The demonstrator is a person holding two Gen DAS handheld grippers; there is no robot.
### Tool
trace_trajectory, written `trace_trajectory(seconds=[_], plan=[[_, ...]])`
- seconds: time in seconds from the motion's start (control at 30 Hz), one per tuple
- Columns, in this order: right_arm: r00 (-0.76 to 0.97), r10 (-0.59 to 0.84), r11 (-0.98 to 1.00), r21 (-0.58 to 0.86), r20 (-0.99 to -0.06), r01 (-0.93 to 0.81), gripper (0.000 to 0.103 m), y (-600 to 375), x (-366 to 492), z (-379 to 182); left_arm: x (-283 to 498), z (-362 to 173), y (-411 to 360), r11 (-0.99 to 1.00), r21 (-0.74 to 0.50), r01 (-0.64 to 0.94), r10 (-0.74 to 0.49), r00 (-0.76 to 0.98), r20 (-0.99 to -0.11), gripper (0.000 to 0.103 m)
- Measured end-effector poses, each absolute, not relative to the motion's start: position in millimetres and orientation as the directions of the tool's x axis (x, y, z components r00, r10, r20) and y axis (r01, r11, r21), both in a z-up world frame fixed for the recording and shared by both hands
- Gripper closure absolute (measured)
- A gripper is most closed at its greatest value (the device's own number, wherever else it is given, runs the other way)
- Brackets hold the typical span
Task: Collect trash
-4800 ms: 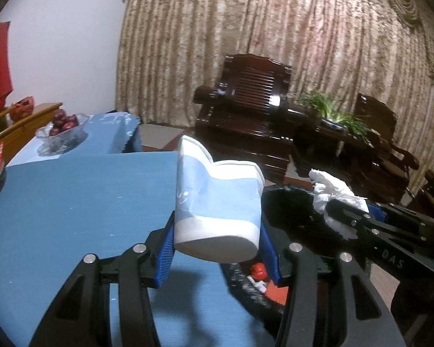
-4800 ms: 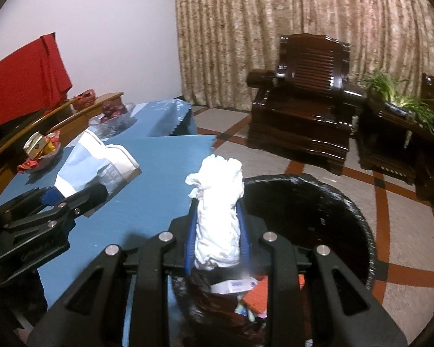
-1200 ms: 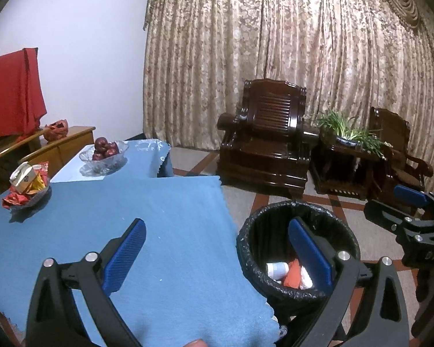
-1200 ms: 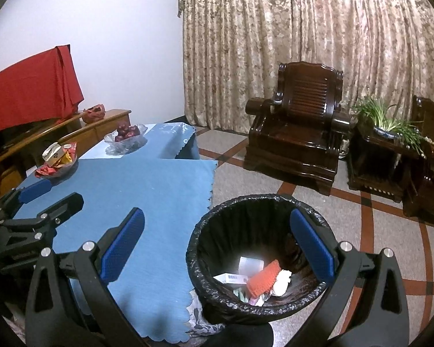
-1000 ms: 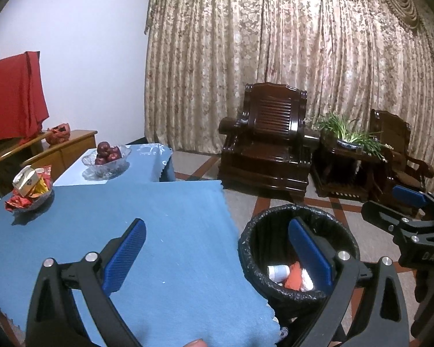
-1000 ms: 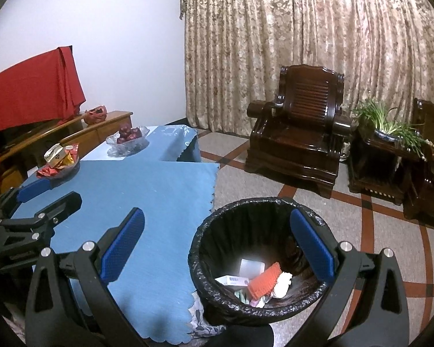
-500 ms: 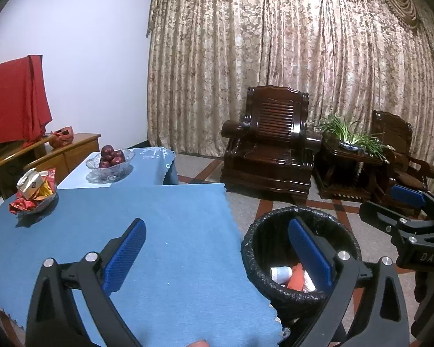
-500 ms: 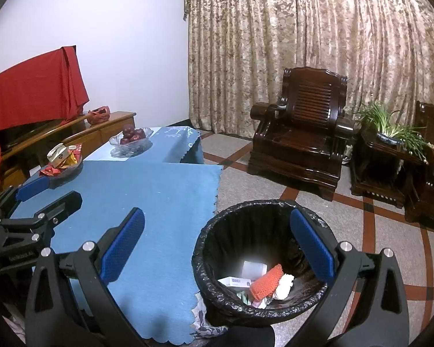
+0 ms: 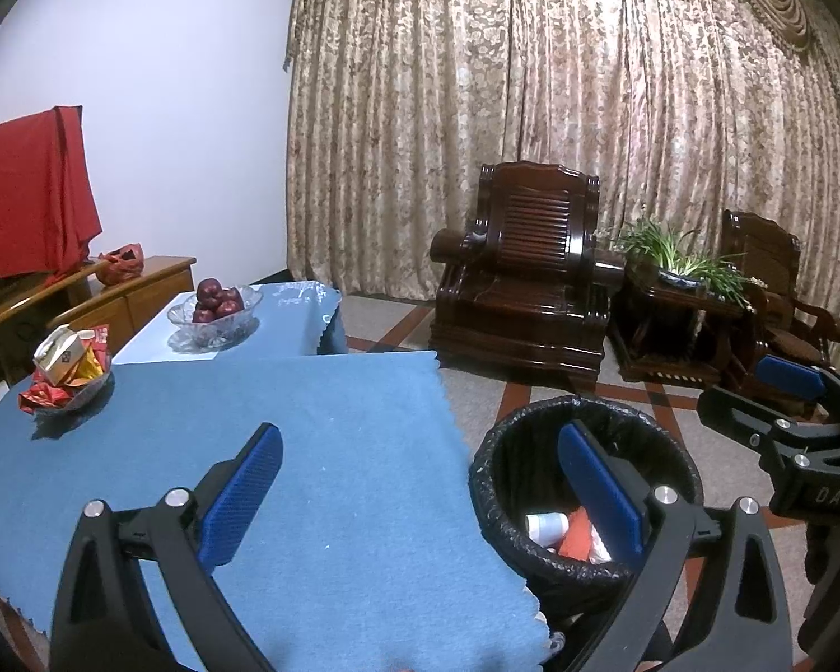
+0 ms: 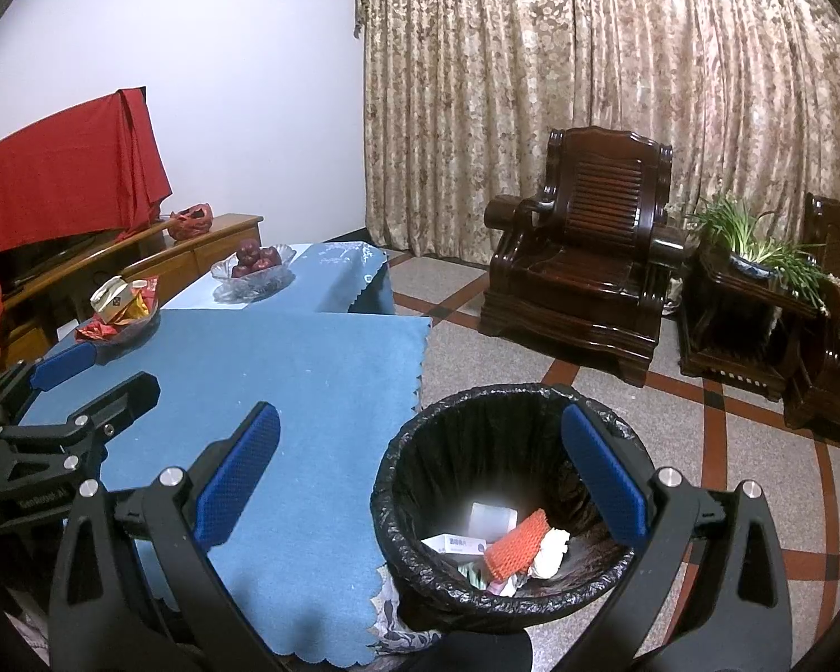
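A round bin with a black liner (image 9: pixel 582 431) (image 10: pixel 420 448) stands on the floor beside the table's right edge. Inside lie a paper cup (image 9: pixel 546 526), an orange net piece (image 10: pixel 518 549), a white crumpled tissue (image 10: pixel 551 551) and a flat packet (image 10: pixel 453 544). My left gripper (image 9: pixel 420 481) hangs open and empty above the table corner and bin. Wide open too, my right gripper (image 10: pixel 420 465) holds nothing and straddles the bin's left rim. Each gripper shows in the other's view: the right one (image 9: pixel 778 409), the left one (image 10: pixel 84 386).
A blue cloth (image 9: pixel 252 448) covers the table. At its far left sit a dish of snack packets (image 9: pixel 64 375) and a glass bowl of red fruit (image 9: pixel 215 305). Dark wooden armchairs (image 9: pixel 526 280), a side table with a plant (image 9: pixel 683 274), curtains and a wooden sideboard (image 10: pixel 140 263) stand beyond.
Since 4.8 s ago the left gripper has let go of the blue-white packet and the right one of the tissue. Over the last second both open grippers rose and drew back slightly.
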State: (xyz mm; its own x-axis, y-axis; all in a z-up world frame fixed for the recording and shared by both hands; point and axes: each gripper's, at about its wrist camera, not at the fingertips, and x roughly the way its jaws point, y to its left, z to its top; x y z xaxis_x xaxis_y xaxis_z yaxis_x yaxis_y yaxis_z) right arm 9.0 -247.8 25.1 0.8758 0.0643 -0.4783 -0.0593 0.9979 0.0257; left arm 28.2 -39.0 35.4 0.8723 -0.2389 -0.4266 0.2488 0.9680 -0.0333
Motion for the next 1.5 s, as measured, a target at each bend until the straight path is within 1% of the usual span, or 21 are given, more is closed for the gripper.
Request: trace_trajectory(seconds=[1.4,1.5], plan=[[0.871,0.065,0.998,0.028,-0.488,-0.059,0.005,-247,10,21,28,29,-32,0.968,-0.037,0.248,-0.239,0.867,-0.438,0.006],[0.869,0.065,0.998,0.029,-0.491,-0.058,0.005,-247,7,13,27,29,-31,0.968,-0.035,0.247,-0.237,0.868,-0.437,0.006]])
